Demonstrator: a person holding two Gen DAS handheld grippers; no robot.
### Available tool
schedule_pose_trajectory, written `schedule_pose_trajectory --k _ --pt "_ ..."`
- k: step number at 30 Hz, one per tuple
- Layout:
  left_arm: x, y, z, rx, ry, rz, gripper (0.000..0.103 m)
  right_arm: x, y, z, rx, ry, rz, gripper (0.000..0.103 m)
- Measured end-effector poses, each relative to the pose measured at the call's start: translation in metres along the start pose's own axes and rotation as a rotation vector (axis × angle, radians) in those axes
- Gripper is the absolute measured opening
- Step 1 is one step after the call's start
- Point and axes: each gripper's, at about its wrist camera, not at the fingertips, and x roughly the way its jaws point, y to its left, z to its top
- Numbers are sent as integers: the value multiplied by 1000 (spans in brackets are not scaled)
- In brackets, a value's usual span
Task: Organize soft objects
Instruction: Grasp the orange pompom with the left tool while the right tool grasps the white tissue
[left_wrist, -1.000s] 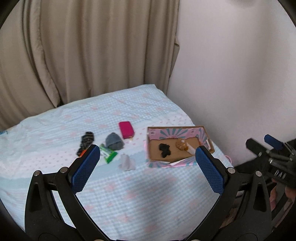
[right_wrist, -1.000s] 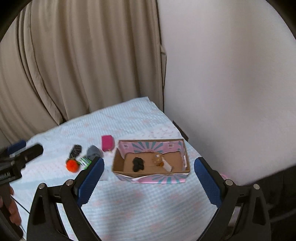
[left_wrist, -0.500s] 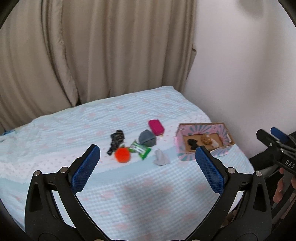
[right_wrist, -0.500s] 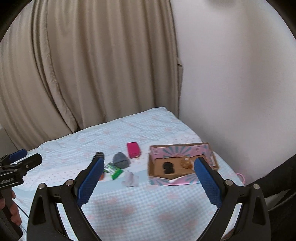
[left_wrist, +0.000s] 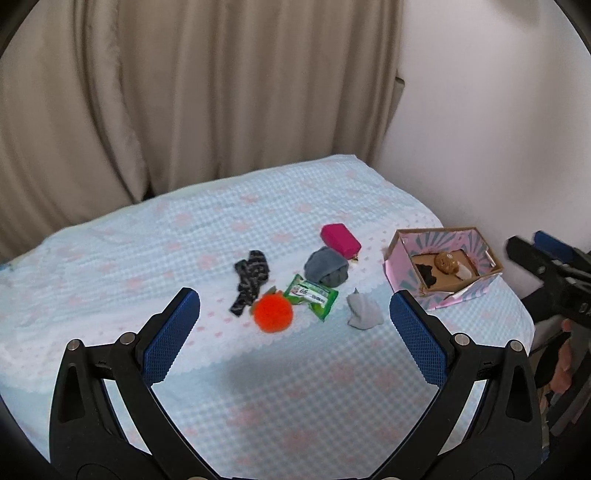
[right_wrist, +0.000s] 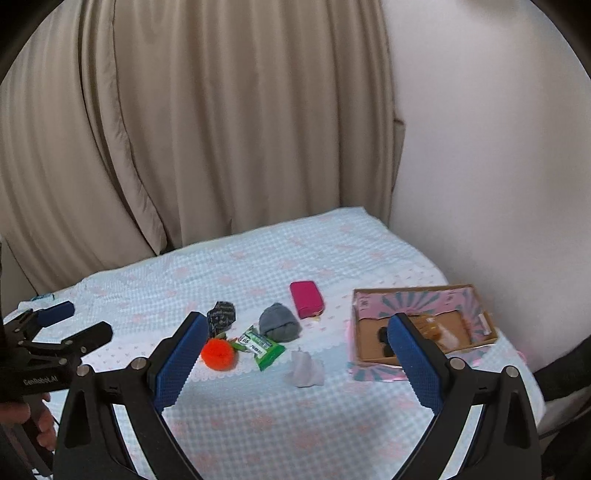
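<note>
Soft things lie in a loose group on the bed: an orange pom-pom (left_wrist: 272, 309) (right_wrist: 218, 353), a green packet (left_wrist: 311, 295) (right_wrist: 263, 347), a dark patterned sock (left_wrist: 250, 275) (right_wrist: 221, 315), a grey rolled cloth (left_wrist: 326, 267) (right_wrist: 279, 322), a pale grey cloth (left_wrist: 364, 313) (right_wrist: 305, 369) and a pink pouch (left_wrist: 340, 240) (right_wrist: 307, 299). A pink cardboard box (left_wrist: 400, 274) (right_wrist: 357, 345) at the right holds a black item and a brown toy (left_wrist: 446, 262). My left gripper (left_wrist: 294, 317) and right gripper (right_wrist: 295, 341) are both open and empty, held above the bed's near side.
The bed has a light blue checked cover (left_wrist: 280, 398). Beige curtains (left_wrist: 184, 92) hang behind it and a white wall (left_wrist: 498, 129) stands at the right. The box sits close to the bed's right edge.
Both views have swung left and pulled back. The loose objects now sit between the fingers and the box has shifted to the right. Nothing on the bed has moved.
</note>
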Motion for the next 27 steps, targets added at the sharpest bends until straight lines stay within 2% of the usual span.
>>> schedule_pose_trajectory --k 6,13,21,22,24,27 --pt "85 7 -22 58 40 6 102 82 8 -29 18 111 12 97" --pt "193 21 -59 68 120 42 101 169 2 -84 26 200 -67 97" --pt "264 25 -93 86 128 58 99 241 0 -132 10 234 -141 96" --pt "273 24 -96 89 127 58 98 251 -1 -137 12 240 -146 94" --pt "286 24 -97 96 129 56 92 267 -3 -143 24 259 -141 87" --pt "305 23 -100 107 146 62 82 291 -6 -152 28 287 -148 84"
